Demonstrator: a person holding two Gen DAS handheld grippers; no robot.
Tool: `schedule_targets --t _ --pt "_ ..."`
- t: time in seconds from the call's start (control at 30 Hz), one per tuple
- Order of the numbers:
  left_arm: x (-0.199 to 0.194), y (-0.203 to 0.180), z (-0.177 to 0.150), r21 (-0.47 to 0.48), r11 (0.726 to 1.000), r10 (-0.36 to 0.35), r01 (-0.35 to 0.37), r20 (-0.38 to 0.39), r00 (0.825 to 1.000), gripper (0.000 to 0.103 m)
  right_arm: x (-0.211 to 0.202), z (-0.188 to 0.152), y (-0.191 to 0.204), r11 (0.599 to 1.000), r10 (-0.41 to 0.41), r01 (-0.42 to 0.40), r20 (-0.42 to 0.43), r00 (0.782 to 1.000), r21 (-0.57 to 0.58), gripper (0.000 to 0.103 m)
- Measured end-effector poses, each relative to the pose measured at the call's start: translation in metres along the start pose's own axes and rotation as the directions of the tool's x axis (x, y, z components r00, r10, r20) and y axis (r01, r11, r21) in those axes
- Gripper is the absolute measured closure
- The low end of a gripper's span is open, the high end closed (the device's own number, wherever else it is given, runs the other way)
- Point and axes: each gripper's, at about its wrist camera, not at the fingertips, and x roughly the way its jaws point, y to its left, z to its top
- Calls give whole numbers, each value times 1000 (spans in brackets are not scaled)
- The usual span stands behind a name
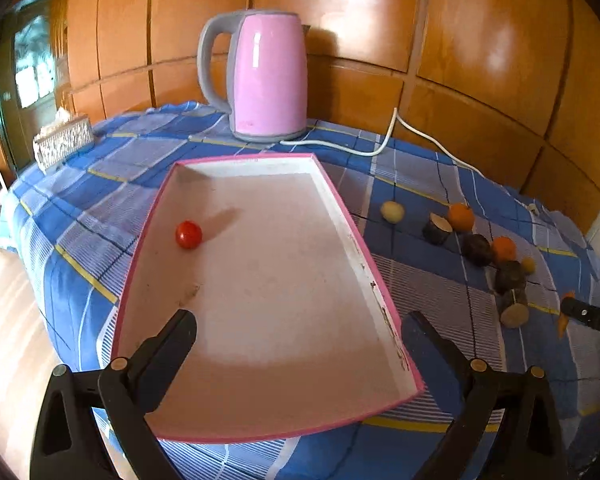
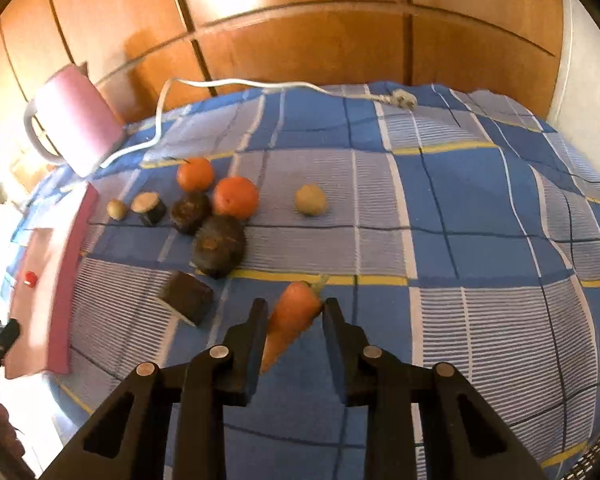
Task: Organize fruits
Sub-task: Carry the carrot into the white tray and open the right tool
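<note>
A pink-rimmed white tray lies on the blue checked cloth; a red cherry tomato sits at its left wall. My left gripper is open and empty above the tray's near part. My right gripper is shut on an orange carrot, held above the cloth. Two oranges, several dark cut pieces and two small yellowish fruits lie on the cloth right of the tray. In the left wrist view, my right gripper shows at the right edge with the carrot.
A pink kettle stands behind the tray, its white cord trailing right to a plug. A tissue box sits at the far left. Wooden panels back the table. The cloth's edge falls off at left.
</note>
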Motion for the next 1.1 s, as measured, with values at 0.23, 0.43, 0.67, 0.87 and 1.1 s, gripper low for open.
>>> schedule_targets --t 0.23,0.43,0.67,0.87,1.1 --pt "-6 29 9 -108 993 54 -49 46 997 0 -21 11 56 962 226 -226 -18 974 -152 75" --pt "-10 65 14 -214 971 123 -110 49 991 0 -7 8 126 882 373 -394 -129 919 -258 75" --pt "-6 83 11 -260 959 123 -116 13 992 0 15 14 190 818 438 -486 -213 873 -309 75" --pt "-2 87 10 -258 957 133 -131 -9 991 0 34 17 229 800 419 -480 -236 877 -360 74" --pt "1 81 8 -223 966 132 -133 -19 991 0 46 16 232 828 397 -453 -223 890 -331 69"
